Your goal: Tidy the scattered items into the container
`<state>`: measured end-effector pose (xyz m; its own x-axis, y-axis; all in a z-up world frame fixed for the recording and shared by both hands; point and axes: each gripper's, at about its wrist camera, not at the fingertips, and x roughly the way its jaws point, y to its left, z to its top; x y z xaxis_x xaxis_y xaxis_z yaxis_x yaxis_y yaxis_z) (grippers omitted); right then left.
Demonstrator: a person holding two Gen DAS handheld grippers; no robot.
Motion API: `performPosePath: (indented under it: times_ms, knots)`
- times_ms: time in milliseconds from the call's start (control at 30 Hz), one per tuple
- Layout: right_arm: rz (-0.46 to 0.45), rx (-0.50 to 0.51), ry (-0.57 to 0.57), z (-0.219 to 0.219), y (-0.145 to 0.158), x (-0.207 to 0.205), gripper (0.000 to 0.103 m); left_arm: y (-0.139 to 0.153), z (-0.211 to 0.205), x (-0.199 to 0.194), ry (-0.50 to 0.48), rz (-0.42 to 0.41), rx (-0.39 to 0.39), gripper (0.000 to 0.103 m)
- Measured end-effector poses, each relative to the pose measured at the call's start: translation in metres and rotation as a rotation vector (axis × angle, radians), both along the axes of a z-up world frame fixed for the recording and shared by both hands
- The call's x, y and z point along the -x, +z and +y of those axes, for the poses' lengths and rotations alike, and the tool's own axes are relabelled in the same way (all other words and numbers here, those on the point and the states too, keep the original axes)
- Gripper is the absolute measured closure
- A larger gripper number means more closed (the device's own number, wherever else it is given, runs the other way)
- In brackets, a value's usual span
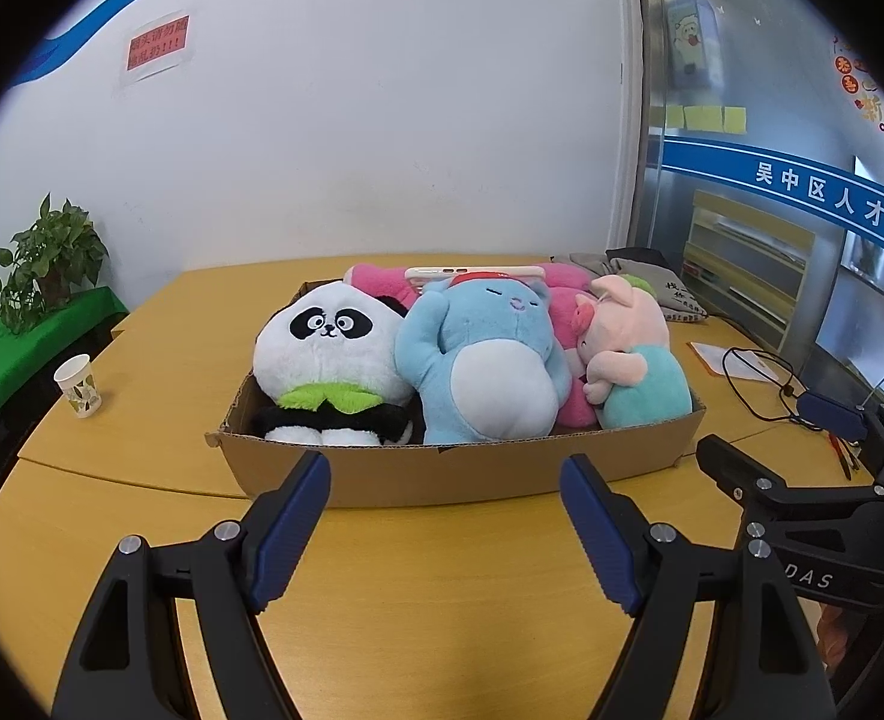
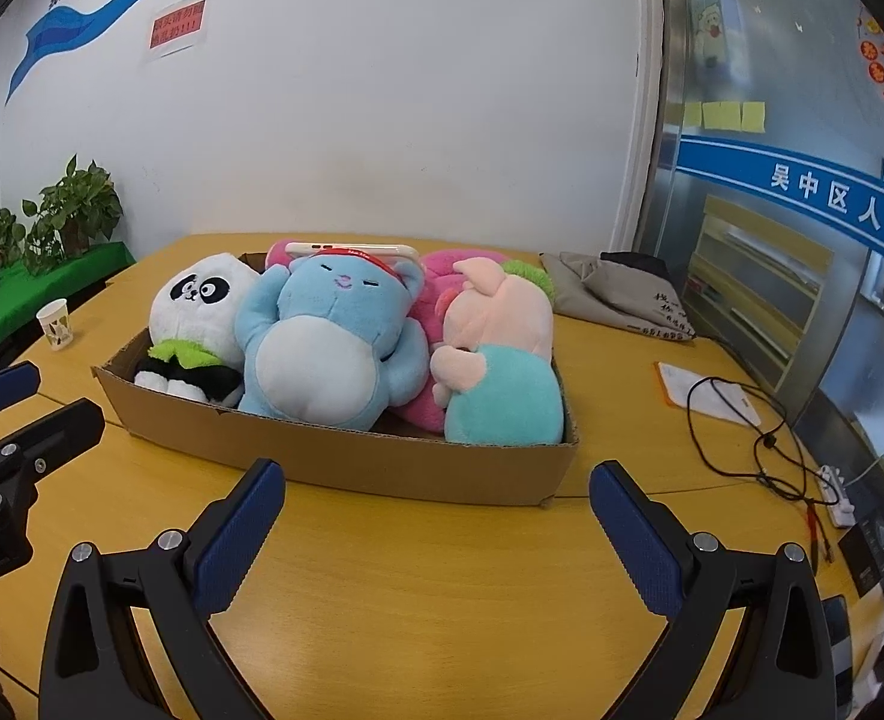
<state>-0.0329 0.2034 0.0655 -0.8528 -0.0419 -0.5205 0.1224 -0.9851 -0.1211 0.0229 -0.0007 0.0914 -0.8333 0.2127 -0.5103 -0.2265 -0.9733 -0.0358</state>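
Two grippers hover over the yellow table, both pointed down toward the cardboard box. Left gripper: jaws spread wide, blue pads facing each other, nothing between them; fingertips sit just short of the box's near wall. Right gripper: jaws likewise wide apart and empty, also just short of the near wall. In the left wrist view the right gripper shows at the right edge, beside the box's near right corner.

Box contents, left to right: panda toy upright with a green collar, blue toy leaning back with both arms raised, pink pig toy with a teal body. All three press against one another. Behind them lies a bright pink plush, partly hidden. A white phone rests flat across the top, behind the blue toy's head.

Outside the box, on the table: paper cup well to the left; grey cloth bag at the far right corner; a white paper with a black cable looped over it; a white power strip near the right edge. Potted plants stand on a green-covered shelf at far left.
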Motion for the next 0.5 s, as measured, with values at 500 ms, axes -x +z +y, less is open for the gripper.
performPosePath:
  times_ms: [500]
  knots:
    - [-0.021,0.012,-0.01,0.0071,-0.0076,0.0042,0.0,-0.0064,0.0041,0.0066,0.004,-0.025,0.001,0.024]
